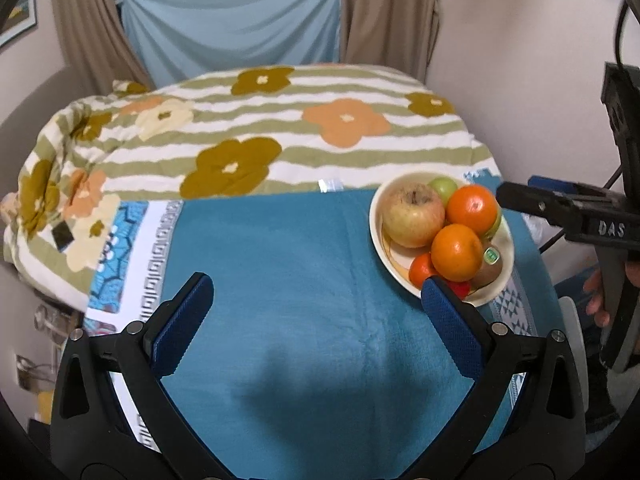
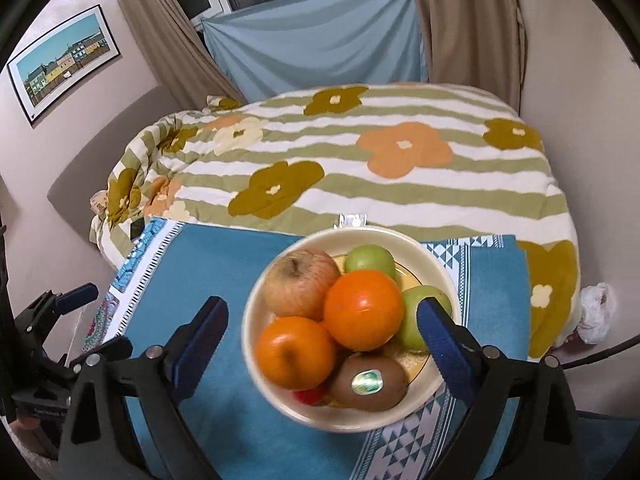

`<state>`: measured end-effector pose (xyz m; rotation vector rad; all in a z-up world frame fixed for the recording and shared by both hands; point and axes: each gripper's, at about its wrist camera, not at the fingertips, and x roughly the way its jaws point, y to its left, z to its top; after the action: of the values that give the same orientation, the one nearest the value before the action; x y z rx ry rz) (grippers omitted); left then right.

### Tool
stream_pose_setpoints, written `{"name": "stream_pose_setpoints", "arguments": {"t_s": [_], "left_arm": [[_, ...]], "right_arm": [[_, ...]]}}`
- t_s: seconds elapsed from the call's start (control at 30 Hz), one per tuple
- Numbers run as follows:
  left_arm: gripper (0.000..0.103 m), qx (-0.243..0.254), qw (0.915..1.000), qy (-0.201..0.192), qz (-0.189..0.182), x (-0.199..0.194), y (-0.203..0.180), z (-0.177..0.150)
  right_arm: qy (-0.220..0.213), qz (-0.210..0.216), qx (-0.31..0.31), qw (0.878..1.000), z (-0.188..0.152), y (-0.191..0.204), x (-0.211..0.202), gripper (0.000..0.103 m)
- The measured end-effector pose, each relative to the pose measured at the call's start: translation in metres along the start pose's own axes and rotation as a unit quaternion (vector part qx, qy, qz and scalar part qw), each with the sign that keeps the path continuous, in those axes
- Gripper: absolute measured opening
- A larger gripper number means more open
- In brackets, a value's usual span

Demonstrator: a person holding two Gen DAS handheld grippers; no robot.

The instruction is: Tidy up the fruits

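A cream bowl of fruit stands on a teal cloth. It holds a reddish apple, two oranges, two green apples, a kiwi with a sticker and a small red fruit. My right gripper is open and empty, hovering over the bowl, fingers on either side. My left gripper is open and empty above the bare cloth, left of the bowl. The right gripper shows in the left wrist view beside the bowl.
The cloth lies on a bed with a striped floral blanket behind it. Walls close in on both sides. A crumpled white bag lies at the bed's right edge. The left gripper shows at the left in the right wrist view.
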<state>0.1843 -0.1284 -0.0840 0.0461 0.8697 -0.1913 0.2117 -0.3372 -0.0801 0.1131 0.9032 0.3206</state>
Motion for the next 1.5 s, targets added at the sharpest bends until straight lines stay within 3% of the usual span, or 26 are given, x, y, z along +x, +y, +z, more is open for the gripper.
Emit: {"name": "stream_pose_setpoints", "arguments": {"t_s": [0.47,0.5,0.77,0.97,1.5], "left_arm": [[0.103,-0.005,0.9962,-0.086,0.014,-0.122,0.053,-0.008],[0.103,-0.005,0.9958,-0.090,0.017,-0.128,0.056,-0.010],[0.103,-0.001,0.9925,-0.114,0.045,-0.173,0.066,-0.042],[0.103,0.003,0.9907,-0.129,0.043,-0.187,0.069,-0.055],[0.103,0.011,0.9890,-0.142,0.042,-0.184,0.067,-0.053]], "right_arm": [[-0.069,-0.074,0.023,0.995,-0.038,0.106,-0.109,0.098],[-0.072,-0.080,0.026,0.994,-0.041,0.111,-0.114,0.103],[-0.085,-0.142,0.025,0.986,-0.064,0.145,-0.137,0.103],[-0.098,-0.156,0.037,0.982,-0.074,0.154,-0.140,0.103],[-0.108,-0.168,0.042,0.979,-0.074,0.156,-0.141,0.103]]}}
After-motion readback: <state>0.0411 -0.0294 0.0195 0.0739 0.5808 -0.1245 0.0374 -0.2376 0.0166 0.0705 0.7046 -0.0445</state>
